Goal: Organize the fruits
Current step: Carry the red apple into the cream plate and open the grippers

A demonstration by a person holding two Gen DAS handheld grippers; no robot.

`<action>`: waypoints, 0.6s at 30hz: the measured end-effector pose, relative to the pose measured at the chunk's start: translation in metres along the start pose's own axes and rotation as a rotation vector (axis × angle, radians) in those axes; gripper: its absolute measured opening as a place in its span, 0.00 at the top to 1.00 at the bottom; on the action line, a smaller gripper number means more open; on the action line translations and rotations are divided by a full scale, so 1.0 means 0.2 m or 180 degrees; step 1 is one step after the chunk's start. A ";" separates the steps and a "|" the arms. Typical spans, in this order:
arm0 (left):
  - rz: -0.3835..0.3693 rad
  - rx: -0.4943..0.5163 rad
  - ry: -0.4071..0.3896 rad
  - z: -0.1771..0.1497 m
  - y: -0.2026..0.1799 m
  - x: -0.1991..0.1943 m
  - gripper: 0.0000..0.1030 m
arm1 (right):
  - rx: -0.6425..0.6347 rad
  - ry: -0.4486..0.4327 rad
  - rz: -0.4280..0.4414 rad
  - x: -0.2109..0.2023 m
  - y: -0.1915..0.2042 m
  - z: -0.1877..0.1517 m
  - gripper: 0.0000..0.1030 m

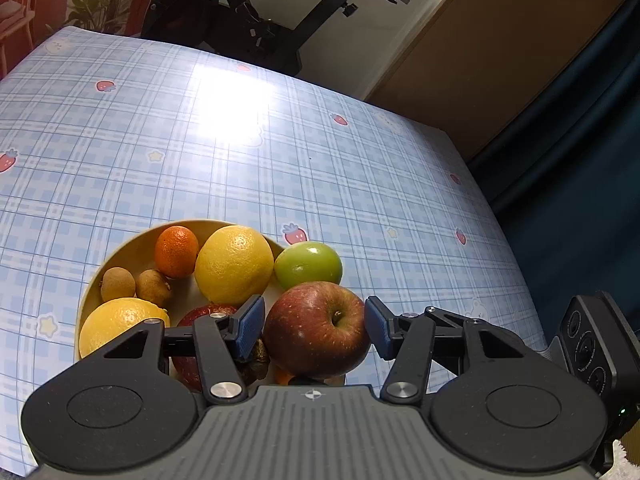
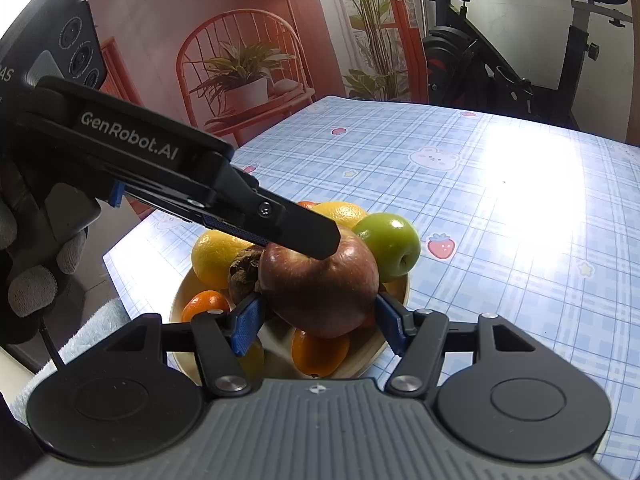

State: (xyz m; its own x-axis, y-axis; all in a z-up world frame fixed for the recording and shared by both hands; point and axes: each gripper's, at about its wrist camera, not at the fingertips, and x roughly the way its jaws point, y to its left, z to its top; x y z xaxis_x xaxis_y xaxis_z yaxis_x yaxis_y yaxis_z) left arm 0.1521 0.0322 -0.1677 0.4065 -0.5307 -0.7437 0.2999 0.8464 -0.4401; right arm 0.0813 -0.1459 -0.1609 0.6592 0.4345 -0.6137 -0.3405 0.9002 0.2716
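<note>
The table (image 2: 500,208), under a blue plaid cloth printed with strawberries, stars and bears, carries a tan bowl (image 1: 120,256) heaped with fruit. Both grippers come down onto one red apple (image 1: 318,330) on top of the heap, at the bowl's right edge in the left wrist view.

The left gripper (image 1: 316,326) tilts down over the bowl – its blue pads stand on either side of the red apple, the left pad touching the skin and the right one at the apple's edge, where contact is hard to judge. From the right wrist view its black body crosses from the upper left, one finger lying over the apple's top; white lettering on its side reads "GenRobot.AI". A hand in a grey glove (image 2: 32,276) holds it at the left edge.

The right gripper (image 2: 318,322) also slants down, its blue pads bracketing the apple's lower half, apparently pressing both sides.

Around the apple sit two yellow citrus, a green apple (image 1: 308,265), an orange mandarin (image 1: 176,251) and two brown kiwis.
</note>
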 end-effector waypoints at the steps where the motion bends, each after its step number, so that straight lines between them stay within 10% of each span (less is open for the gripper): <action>1: 0.0007 -0.0010 -0.0012 0.00 0.00 -0.01 0.45 | -0.0007 -0.0003 -0.0005 0.00 0.00 0.00 0.38; 18: 0.0176 -0.0051 -0.0204 0.00 -0.04 -0.09 0.43 | -0.0039 -0.0019 -0.0035 0.00 0.02 0.00 0.36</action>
State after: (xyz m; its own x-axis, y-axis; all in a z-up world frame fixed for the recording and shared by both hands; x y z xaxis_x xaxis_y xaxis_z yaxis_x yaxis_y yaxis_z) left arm 0.1426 0.0358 -0.1509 0.4767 -0.4844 -0.7336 0.2619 0.8749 -0.4075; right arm 0.0806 -0.1420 -0.1592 0.6668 0.4248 -0.6122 -0.3415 0.9044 0.2557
